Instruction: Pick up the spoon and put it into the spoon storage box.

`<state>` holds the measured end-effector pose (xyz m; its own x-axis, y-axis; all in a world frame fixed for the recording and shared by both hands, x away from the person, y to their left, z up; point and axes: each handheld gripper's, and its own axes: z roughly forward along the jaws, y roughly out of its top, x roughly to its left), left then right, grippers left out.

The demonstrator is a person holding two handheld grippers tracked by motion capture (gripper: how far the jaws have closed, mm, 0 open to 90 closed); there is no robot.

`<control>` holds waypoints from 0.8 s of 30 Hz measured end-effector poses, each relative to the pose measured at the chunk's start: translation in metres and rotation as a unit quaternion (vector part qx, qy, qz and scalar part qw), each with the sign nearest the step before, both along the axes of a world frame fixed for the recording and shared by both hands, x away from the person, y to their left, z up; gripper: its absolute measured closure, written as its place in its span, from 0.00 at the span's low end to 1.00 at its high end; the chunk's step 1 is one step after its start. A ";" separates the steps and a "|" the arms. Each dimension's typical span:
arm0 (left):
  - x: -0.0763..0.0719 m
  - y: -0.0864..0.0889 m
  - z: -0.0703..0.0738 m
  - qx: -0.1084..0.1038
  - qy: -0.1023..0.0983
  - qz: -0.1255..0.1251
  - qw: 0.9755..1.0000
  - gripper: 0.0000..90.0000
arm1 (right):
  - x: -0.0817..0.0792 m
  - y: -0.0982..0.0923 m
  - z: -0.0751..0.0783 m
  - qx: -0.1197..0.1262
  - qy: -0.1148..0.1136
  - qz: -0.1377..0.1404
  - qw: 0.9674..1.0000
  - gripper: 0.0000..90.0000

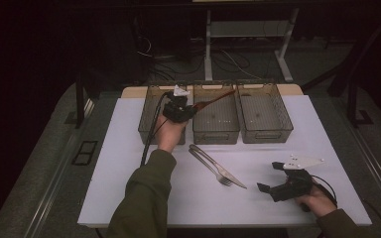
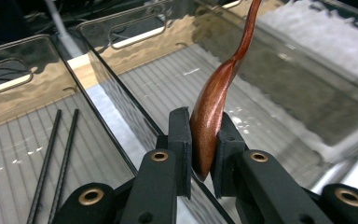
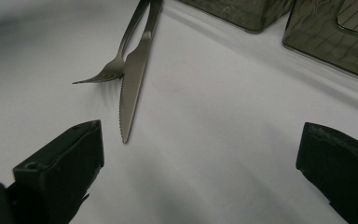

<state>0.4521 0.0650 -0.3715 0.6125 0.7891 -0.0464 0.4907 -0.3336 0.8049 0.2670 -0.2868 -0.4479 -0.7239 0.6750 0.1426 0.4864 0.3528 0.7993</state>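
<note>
The left tool (image 2: 200,140) is gripping the bowl of a wooden spoon (image 2: 214,98), holding it over the middle bin (image 1: 216,130) with the handle angling up and away. The right tool (image 1: 273,178) is resting spread wide and empty on the white tabletop (image 1: 129,188), near a fork (image 3: 114,65) and knife (image 3: 133,79) lying together.

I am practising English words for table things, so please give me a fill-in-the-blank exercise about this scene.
1. The left gripper is shut on a wooden ____.
2. The two black chopsticks lie in the ____ bin of the three.
3. On the white board, a knife lies beside a ____.
4. The fingers of the right gripper stand ____.

Missing words: spoon; left; fork; open
</note>
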 end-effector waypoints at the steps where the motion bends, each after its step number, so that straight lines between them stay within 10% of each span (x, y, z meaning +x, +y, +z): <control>1: 0.001 -0.003 -0.002 0.001 0.002 0.005 1.000 0.88 | 0.000 0.000 0.000 0.002 0.001 -0.001 1.000 0.00; 16: 0.011 -0.018 -0.015 0.034 0.027 0.016 0.999 0.87 | -0.001 0.000 0.001 0.005 -0.001 0.003 1.000 0.00; 24: 0.010 -0.019 -0.012 0.029 0.018 0.011 0.999 0.70 | -0.001 0.000 0.001 0.005 -0.002 0.004 1.000 0.00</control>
